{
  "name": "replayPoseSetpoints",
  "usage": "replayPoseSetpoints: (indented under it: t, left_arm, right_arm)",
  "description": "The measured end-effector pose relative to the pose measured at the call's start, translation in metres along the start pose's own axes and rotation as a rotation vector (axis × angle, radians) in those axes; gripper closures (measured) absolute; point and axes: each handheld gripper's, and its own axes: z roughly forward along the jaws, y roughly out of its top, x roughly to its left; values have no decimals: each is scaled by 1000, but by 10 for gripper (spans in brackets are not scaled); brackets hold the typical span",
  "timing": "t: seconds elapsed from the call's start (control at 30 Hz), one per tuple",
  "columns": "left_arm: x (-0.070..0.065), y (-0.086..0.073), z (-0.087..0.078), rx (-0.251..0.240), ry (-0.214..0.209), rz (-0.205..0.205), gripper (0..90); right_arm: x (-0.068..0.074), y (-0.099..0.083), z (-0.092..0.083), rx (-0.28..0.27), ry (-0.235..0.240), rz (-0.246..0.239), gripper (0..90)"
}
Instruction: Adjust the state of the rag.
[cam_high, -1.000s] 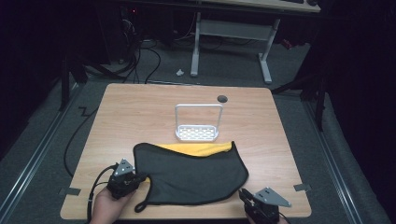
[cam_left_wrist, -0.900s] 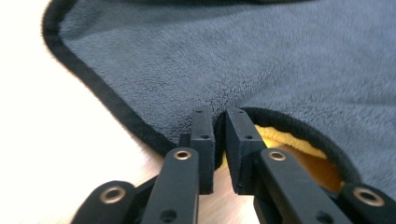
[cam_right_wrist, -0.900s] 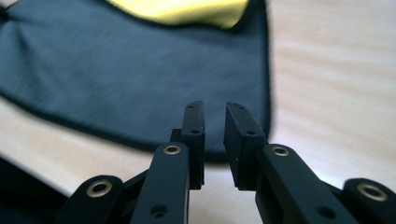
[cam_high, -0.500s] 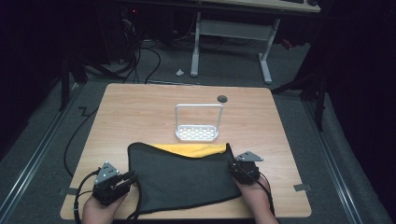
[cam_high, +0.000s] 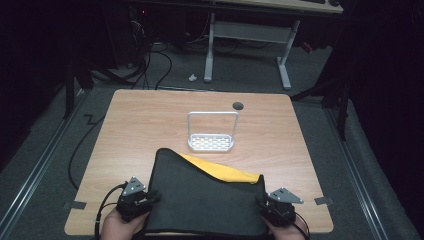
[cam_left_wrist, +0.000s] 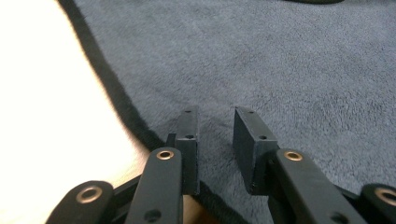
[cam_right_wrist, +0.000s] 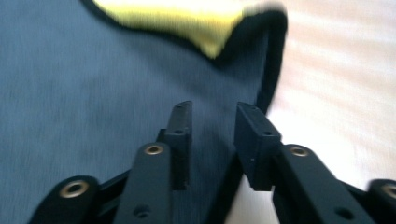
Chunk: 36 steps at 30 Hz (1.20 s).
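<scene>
The left gripper's (cam_left_wrist: 212, 140) fingers (cam_left_wrist: 189, 140) stand a little apart over the dark cloth (cam_high: 205, 200) just inside its black hem, gripping nothing. The right gripper's (cam_right_wrist: 212, 140) fingers, likewise parted and empty, straddle the cloth's right hem. The cloth lies at the table's (cam_high: 150, 120) six o'clock edge, its yellow underside (cam_high: 225, 172) showing toward twelve, where a white wire rack (cam_high: 212, 132) stands near centre.
</scene>
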Motion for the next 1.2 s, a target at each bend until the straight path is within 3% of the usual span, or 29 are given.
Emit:
replayPoseSetpoints:
  t: [0.07, 0.13, 0.23, 0.3, 0.4, 0.5, 0.6, 0.67, 0.73, 0.87, 1.0, 1.13, 1.2]
  left_arm:
    - [-1, -2, -2, -1, -1, 7, 721]
    - [-1, -3, -4, 3, -3, 12, 722]
    - [-1, -4, -4, -1, -9, 14, 723]
    - [0, -5, -4, -4, -14, 17, 723]
    - [0, -5, -4, -7, -14, 16, 726]
    - [0, -5, -4, -6, -11, 31, 728]
    - [0, -5, -4, -4, -12, 36, 728]
    - [0, -4, -4, -2, -14, 35, 728]
    - [1, -2, -3, -3, -11, 38, 722]
    - [3, 8, 3, -16, 10, 58, 673]
    - [0, 8, 8, 5, 15, 74, 676]
    - [-8, 3, 4, 17, -11, 80, 680]
    - [-14, -3, -1, 27, -44, 80, 680]
  right_arm:
    - [-2, 12, 11, -19, 3, 8, 566]
    - [-4, 23, 24, -25, -10, 11, 576]
    - [-3, 33, 31, -38, 26, 4, 819]
    - [1, 41, 29, -75, 67, 7, 841]
    - [1, 61, 30, -137, 25, 7, 806]
    - [-18, 81, 44, -135, -26, 55, 709]
    - [-38, 88, 61, -99, -92, 108, 621]
    - [-47, 87, 65, -76, -113, 121, 605]
    - [-48, 84, 62, -71, -96, 127, 605]
    - [-31, 68, 53, -60, -56, 62, 622]
    - [-19, 42, 54, 20, -38, 14, 642]
    - [-16, 20, 38, 17, -29, 16, 651]
    - [-12, 9, 24, 25, -23, 6, 651]
